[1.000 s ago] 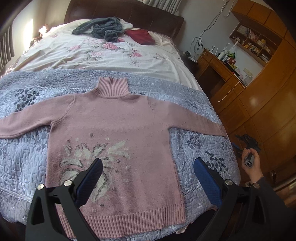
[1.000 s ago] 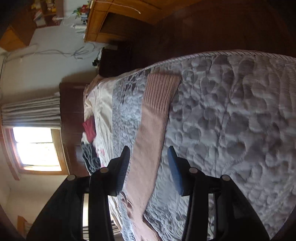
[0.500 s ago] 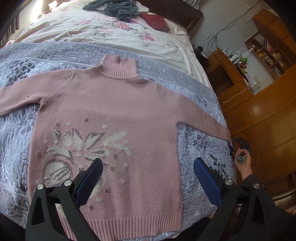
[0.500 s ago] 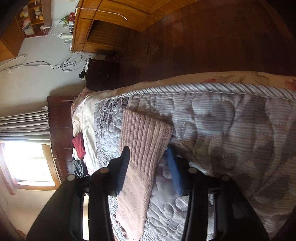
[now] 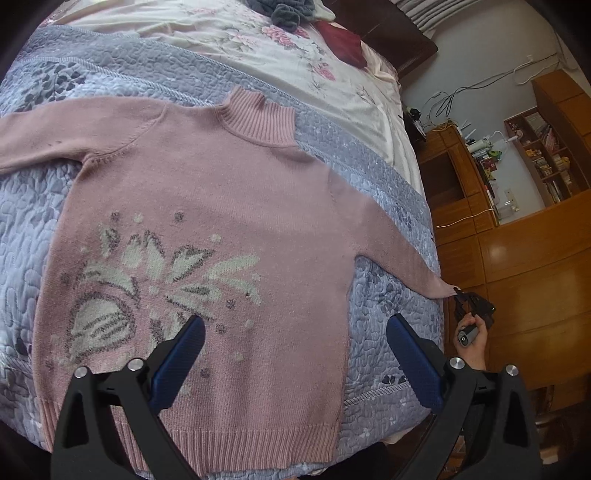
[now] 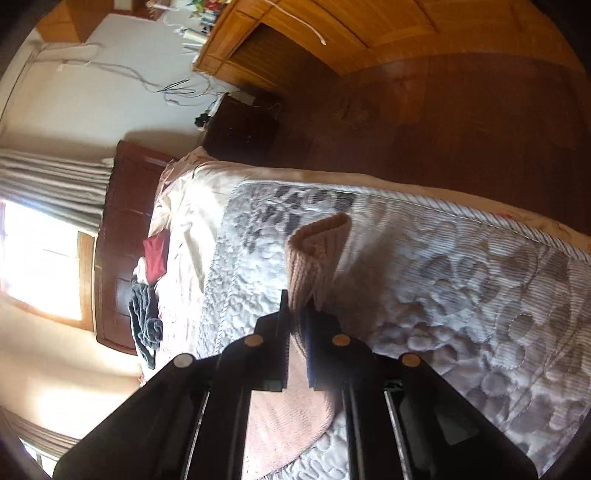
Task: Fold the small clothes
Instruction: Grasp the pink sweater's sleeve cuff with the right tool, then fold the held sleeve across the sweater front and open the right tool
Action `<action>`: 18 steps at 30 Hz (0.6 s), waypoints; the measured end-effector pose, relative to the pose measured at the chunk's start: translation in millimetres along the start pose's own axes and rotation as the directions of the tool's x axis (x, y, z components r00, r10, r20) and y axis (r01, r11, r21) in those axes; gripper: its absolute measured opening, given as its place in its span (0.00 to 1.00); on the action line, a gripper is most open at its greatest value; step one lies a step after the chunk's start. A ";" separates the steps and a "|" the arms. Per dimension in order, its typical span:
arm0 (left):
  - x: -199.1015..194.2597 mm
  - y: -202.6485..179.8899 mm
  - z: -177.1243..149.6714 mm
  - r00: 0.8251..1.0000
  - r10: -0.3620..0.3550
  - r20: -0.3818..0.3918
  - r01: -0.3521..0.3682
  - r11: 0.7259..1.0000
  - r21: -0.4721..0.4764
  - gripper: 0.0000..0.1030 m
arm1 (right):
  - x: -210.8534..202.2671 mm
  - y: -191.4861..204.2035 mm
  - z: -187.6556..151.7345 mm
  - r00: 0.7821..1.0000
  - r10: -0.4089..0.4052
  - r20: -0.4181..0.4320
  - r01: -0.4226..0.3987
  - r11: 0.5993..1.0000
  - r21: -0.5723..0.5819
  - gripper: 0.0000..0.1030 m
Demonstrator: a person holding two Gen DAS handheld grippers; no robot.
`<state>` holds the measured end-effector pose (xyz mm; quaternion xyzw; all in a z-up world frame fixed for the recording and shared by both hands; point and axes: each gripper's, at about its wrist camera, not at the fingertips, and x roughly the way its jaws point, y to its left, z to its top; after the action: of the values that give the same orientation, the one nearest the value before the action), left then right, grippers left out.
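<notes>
One pink sweater [image 5: 207,206] spread flat, with one ribbed collar [image 5: 260,118], two sleeves and one knitted flower motif [image 5: 147,280] on the front — one ribbed cuff [image 6: 319,243] seen up close in the right wrist view. One bed [image 5: 384,325], covered by one lavender quilt [image 5: 29,229] and one floral sheet [image 5: 236,40]. Two more garments near the headboard — one dark grey [image 5: 284,11], one dark red [image 5: 345,46]. Two hand-held grippers: left hand-held gripper [image 5: 295,354] with two blue pads wide apart, right hand-held gripper [image 6: 299,314] with two fingers pinched together on the cuff. One hand [image 5: 471,341] in view. One window [image 6: 37,266], one set of curtains [image 6: 55,184], one wooden shelf unit [image 5: 546,147].
</notes>
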<state>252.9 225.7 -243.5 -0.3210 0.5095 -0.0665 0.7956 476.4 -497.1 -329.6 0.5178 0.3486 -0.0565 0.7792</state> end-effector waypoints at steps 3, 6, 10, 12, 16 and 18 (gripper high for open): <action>-6.3 1.1 3.4 1.000 -0.006 0.013 0.006 1.000 -0.007 0.96 | -9.4 50.2 -13.6 0.999 0.035 -0.004 -0.035 0.993 -0.111 0.05; -13.0 1.2 9.0 0.999 -0.014 0.045 0.015 1.000 -0.007 0.96 | -16.8 100.8 -38.3 0.997 0.073 -0.020 -0.076 0.972 -0.224 0.05; -17.3 -2.6 20.3 0.998 -0.022 0.056 0.020 1.000 0.019 0.96 | -19.6 158.3 -85.9 0.993 0.096 -0.065 -0.114 0.926 -0.359 0.05; -18.4 -5.1 25.2 0.998 -0.021 0.062 0.019 0.999 0.043 0.96 | -17.3 182.5 -113.4 0.991 0.095 -0.090 -0.125 0.897 -0.425 0.05; -15.1 -11.1 34.9 0.998 -0.039 0.044 0.035 0.995 0.088 0.96 | -7.6 216.0 -166.3 0.989 0.069 -0.134 -0.131 0.834 -0.537 0.05; -9.7 -10.8 40.1 0.997 -0.081 0.012 0.079 0.993 0.092 0.96 | 4.4 232.1 -192.9 0.987 0.045 -0.157 -0.129 0.802 -0.583 0.05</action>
<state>284.9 239.2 -218.8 -0.3049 0.4865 -0.1193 0.8100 490.4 -226.4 -196.8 0.2678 0.3767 0.1256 0.8778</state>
